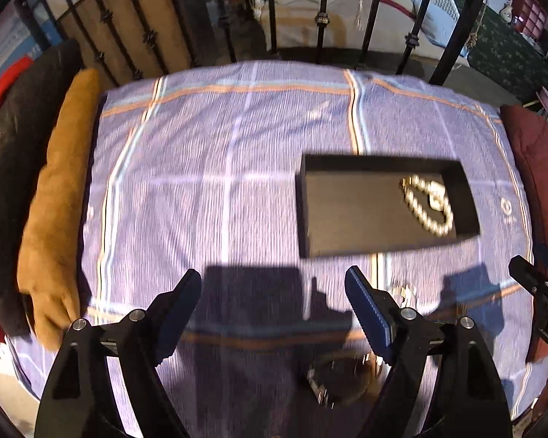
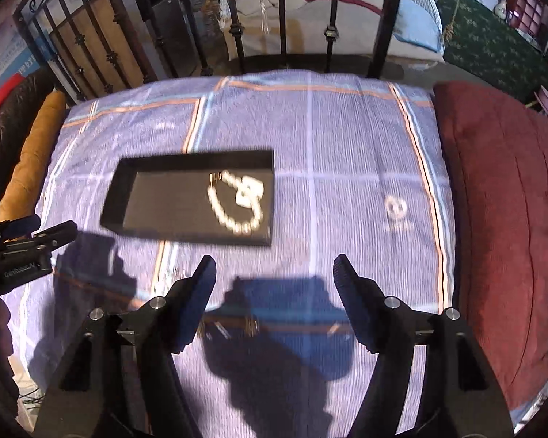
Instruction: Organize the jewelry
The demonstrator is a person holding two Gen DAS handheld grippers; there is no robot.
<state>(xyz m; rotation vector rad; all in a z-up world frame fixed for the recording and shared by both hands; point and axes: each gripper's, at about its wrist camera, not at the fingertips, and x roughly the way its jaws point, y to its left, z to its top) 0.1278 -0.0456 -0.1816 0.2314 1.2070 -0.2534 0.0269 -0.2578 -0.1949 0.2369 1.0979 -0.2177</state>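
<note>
Currently both grippers hang above the striped cloth (image 2: 347,153) with jaws spread and nothing between them. The left gripper (image 1: 274,288) sits left of the black tray (image 1: 350,219); the right gripper (image 2: 274,273) sits just in front of it. The tray lies flat on the cloth and holds a bead bracelet (image 2: 233,204), coiled in its right half; the left half shows bare lining. Loose pieces remain on the cloth near the front edge: small metallic items (image 2: 237,326) lie in shadow between the right gripper's fingers, and the left view shows a darker banded piece (image 1: 332,379), possibly a watch or a bangle, beside a small glinting piece (image 1: 403,292). Both views are motion-blurred, so the exact kind of each piece cannot be told. The step in hand appears to be picking the next loose piece and placing it in the tray. Recommended procedure: choose the piece nearest the right gripper, as it already lies under the spread jaws. Lower the gripper until the pads (image 2: 197,295) straddle the piece, keeping them clear of the cloth, since soft fabric will bunch and be pinched along with the metal. Close on the thickest part, not on a thin chain link, which may slip. Lift straight up, carry it over the tray wall, and release it in the bare left half, apart from the bracelet, to prevent tangling. Keep the left gripper clear of the path.
</note>
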